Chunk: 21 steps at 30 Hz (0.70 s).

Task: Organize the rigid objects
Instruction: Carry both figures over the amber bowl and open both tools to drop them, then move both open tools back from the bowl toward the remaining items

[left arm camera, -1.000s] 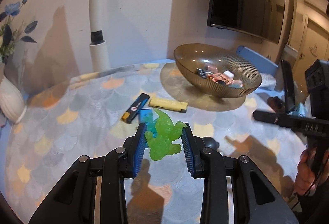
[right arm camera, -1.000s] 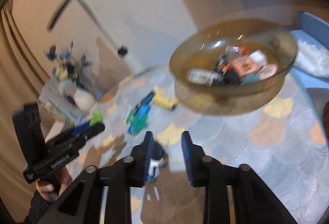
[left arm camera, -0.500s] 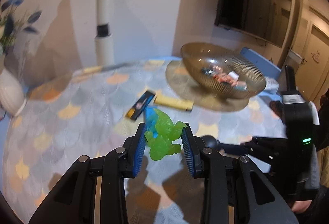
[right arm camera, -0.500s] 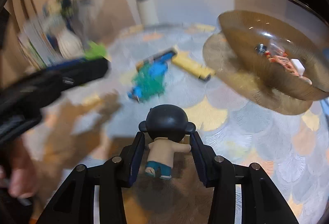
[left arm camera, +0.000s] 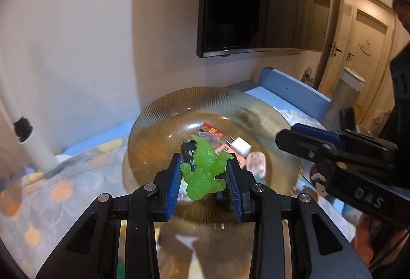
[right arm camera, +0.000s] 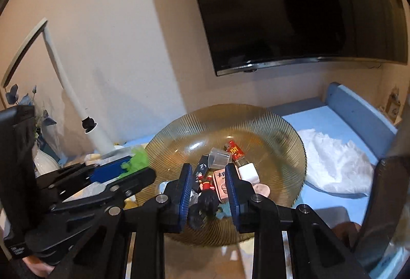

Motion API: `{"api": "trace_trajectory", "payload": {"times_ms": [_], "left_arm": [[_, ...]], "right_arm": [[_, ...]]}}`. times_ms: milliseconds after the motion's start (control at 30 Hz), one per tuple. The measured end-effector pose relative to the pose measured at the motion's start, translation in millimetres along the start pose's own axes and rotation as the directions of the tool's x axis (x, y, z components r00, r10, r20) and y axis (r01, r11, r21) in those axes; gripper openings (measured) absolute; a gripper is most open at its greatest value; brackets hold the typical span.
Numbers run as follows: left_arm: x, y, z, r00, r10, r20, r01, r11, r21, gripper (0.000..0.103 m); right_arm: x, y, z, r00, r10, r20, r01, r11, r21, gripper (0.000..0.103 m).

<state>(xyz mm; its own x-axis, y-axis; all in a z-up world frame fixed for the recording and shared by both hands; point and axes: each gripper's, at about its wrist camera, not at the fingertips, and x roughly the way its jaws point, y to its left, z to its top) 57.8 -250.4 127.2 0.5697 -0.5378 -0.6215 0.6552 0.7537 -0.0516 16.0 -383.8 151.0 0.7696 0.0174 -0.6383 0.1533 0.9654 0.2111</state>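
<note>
My left gripper (left arm camera: 203, 176) is shut on a translucent green figurine (left arm camera: 205, 171) and holds it over the near side of the amber ribbed glass bowl (left arm camera: 164, 125). My right gripper (right arm camera: 208, 181) is open above the same bowl (right arm camera: 282, 130). A black-haired doll figure (right arm camera: 205, 204) lies blurred just below and between its pads, loose in the bowl. The bowl holds several small items: a red packet (right arm camera: 234, 149), a white cube (right arm camera: 248, 172), a clear cup (right arm camera: 217, 157). The left gripper with the green figurine (right arm camera: 135, 158) shows at left in the right wrist view.
The bowl stands on a table with a scale-pattern cloth (left arm camera: 51, 189). A white lamp post (left arm camera: 33, 140) stands at the back left, a vase with blue flowers (right arm camera: 38, 151) beside it. A TV (right arm camera: 294, 10) hangs on the wall. A blue chair (right arm camera: 358, 110) and white bag (right arm camera: 333, 161) are at right.
Both grippers moved from the table up over the bowl. The right gripper, which was closed on the black-haired doll, has opened and the doll has dropped into the bowl. The left still holds the green figurine.
</note>
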Motion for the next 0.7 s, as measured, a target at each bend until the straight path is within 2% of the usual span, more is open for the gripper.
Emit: {"api": "trace_trajectory", "payload": {"times_ms": [67, 100, 133, 167, 233, 300, 467, 533, 600, 700], "left_arm": [[16, 1, 5, 1.0, 0.003, -0.019, -0.004, 1.0, -0.014, 0.036], [22, 2, 8, 1.0, 0.005, -0.03, -0.005, 1.0, -0.014, 0.044], [28, 2, 10, 0.999, -0.015, -0.047, 0.015, 1.0, -0.009, 0.067], [32, -1, 11, 0.998, -0.031, -0.061, 0.031, 1.0, -0.001, 0.085], [42, -6, 12, 0.995, -0.019, -0.102, 0.021, 1.0, 0.021, 0.084], [43, -7, 9, 0.996, 0.028, -0.089, -0.025, 0.999, 0.031, 0.084], [35, 3, -11, 0.993, -0.021, -0.115, 0.019, 1.0, -0.022, 0.085], [25, 10, -24, 0.994, -0.012, -0.112, 0.009, 0.999, -0.033, 0.085], [15, 16, -35, 0.993, -0.002, -0.118, -0.003, 0.999, -0.038, 0.085], [-7, 26, -60, 0.994, 0.021, -0.103, -0.027, 0.998, -0.055, 0.085]], "right_arm": [[6, -8, -1, 0.999, 0.034, -0.032, -0.034, 0.999, 0.013, 0.028], [3, -15, -1, 0.998, 0.048, -0.039, -0.047, 0.999, 0.017, 0.037], [3, -18, -4, 0.997, 0.059, -0.045, -0.058, 0.998, 0.025, 0.058], [-2, -25, -8, 0.998, 0.061, -0.036, -0.059, 0.997, 0.041, 0.074], [-15, -36, -16, 0.997, 0.073, -0.006, -0.073, 0.996, 0.056, 0.075], [-29, -45, -29, 0.999, 0.053, -0.007, -0.053, 0.996, 0.068, 0.075], [-68, -64, -82, 0.997, 0.052, -0.054, -0.048, 0.996, 0.074, 0.075], [-86, -72, -109, 0.998, 0.045, -0.049, -0.041, 0.996, 0.076, 0.075], [-97, -81, -127, 0.996, 0.078, -0.045, -0.073, 0.993, 0.09, 0.075], [-103, -89, -143, 0.996, 0.079, -0.049, -0.073, 0.991, 0.113, 0.075]]}}
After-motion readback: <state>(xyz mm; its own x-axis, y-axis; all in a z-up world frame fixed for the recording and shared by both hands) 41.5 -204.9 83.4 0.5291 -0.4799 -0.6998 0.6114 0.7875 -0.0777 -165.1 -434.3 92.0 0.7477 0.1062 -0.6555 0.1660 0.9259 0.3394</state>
